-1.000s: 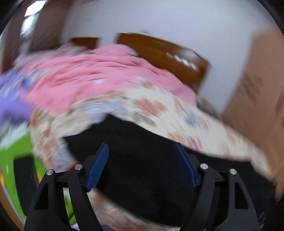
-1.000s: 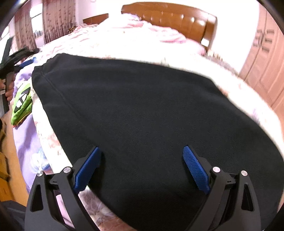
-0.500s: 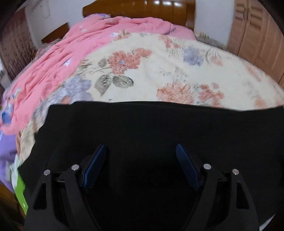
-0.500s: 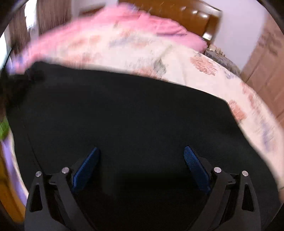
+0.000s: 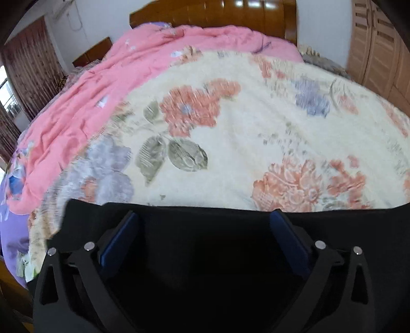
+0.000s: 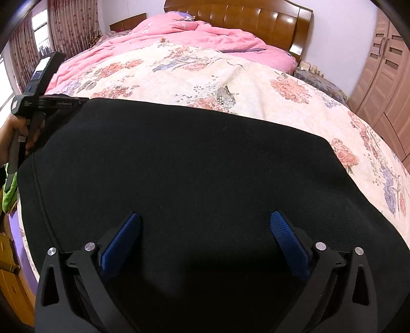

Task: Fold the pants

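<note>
1. Black pants (image 6: 184, 174) lie spread flat on the near part of a bed, on top of a cream flowered blanket (image 5: 256, 133). Near edge of the cloth reaches the bed's front edge.
2. Left gripper (image 5: 203, 225): jaws opening, spread wide. Blue pads (image 5: 120, 238) sit over the far edge of the pants; cloth shows between them, but nothing looks pinched. Pic is a bit blurred, so whether the tips touch the cloth can't be told.
3. Right gripper (image 6: 205, 228): jaws opening too, wide apart, over the middle of the pants w/ cloth below and between the pads. No fold is caught in them.
4. In the right wrist view the left gripper shows at the far left edge by the pants' corner, held in a hand (image 6: 12, 138).
5. Pink quilt (image 6: 184, 35) is bunched up at the head end, beyond the flowered blanket, against a brown wooden headboard (image 6: 243, 18).
6. Wooden wardrobe (image 6: 384, 66) stands at right; curtains (image 6: 71, 25) hang at left by a window.
7. Purple sheet (image 5: 12, 230) shows at the bed's left side.
</note>
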`<state>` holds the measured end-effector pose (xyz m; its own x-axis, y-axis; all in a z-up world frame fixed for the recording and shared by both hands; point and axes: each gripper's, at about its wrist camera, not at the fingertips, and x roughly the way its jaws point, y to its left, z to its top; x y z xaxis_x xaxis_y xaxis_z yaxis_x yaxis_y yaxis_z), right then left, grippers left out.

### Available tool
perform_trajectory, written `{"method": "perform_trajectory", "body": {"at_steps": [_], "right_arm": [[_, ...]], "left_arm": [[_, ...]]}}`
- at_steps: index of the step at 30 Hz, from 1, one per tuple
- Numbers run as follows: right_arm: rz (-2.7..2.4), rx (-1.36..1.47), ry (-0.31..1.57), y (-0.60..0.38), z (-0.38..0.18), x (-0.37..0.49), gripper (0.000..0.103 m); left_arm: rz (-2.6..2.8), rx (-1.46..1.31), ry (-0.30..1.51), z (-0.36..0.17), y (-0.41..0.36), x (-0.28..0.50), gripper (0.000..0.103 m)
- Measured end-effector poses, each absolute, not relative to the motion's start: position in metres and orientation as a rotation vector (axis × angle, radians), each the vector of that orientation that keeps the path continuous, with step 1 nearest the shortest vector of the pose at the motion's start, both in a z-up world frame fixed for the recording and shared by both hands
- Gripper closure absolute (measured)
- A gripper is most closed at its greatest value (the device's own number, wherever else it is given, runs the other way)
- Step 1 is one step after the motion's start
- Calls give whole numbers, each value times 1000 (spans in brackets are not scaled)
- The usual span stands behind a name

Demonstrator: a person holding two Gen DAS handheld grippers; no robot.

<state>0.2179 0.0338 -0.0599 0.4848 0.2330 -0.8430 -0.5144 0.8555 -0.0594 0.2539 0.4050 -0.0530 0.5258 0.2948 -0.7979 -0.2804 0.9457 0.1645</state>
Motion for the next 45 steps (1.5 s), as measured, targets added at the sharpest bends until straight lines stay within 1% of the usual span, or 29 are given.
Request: {"method": "perform_trajectory", "body": {"at_steps": [2,4,6,9,11,12,13,14,17,19,20,21,25,27,31,33,36,38,40,45], "right_arm": [[479,-306,934,28,-47,208,5],[491,-297,913,21,-39,202,5],[469,-303,906,18,-36,202,5],[441,-324,963,18,-47,212,5],[405,-405,988,17,-59,212,5],[429,-395,985,11,-60,210,5],[448,-371,1003,-1,-62,209,5],[466,-351,1018,-19,-64,207,5],[501,-354,1026,-47,-65,193,5],[490,-374,1042,-60,-58,181,5],[456,-415,1021,-65,-52,175,5],[418,-437,988,-74,-45,169,5],[288,-284,940,-146,-21,160,5],[188,-246,937,-181,-19,159,5],[127,-135,960,-222,-21,158,5],[122,-143,967,-228,-26,156,5],[110,-199,1031,-238,-51,155,5],[140,-202,984,-244,-60,141,4],[159,-172,979,-254,-62,133,4],[181,-174,956,-261,-64,125,4]], "left_arm": [[381,25,890,-29,397,235,6],[344,63,783,2,370,203,5],[270,107,745,13,338,181,3],[90,204,817,-4,276,174,2],[72,252,891,-25,253,184,2],[83,270,944,-39,247,193,2],[95,260,983,-52,247,200,1],[97,203,956,-51,253,202,1],[49,29,1021,-55,278,216,1],[59,49,1025,-52,276,217,1],[87,80,1023,-48,271,215,4],[103,108,1002,-39,258,208,12],[-71,119,892,-7,193,191,9],[-169,152,893,-3,153,196,5],[-285,270,889,-11,68,214,5],[-320,304,897,-17,31,229,5],[-320,354,946,-36,-5,250,4],[-305,369,964,-49,-13,261,1],[-314,313,976,-51,-9,272,1],[-300,317,962,-53,-11,277,1]]}}
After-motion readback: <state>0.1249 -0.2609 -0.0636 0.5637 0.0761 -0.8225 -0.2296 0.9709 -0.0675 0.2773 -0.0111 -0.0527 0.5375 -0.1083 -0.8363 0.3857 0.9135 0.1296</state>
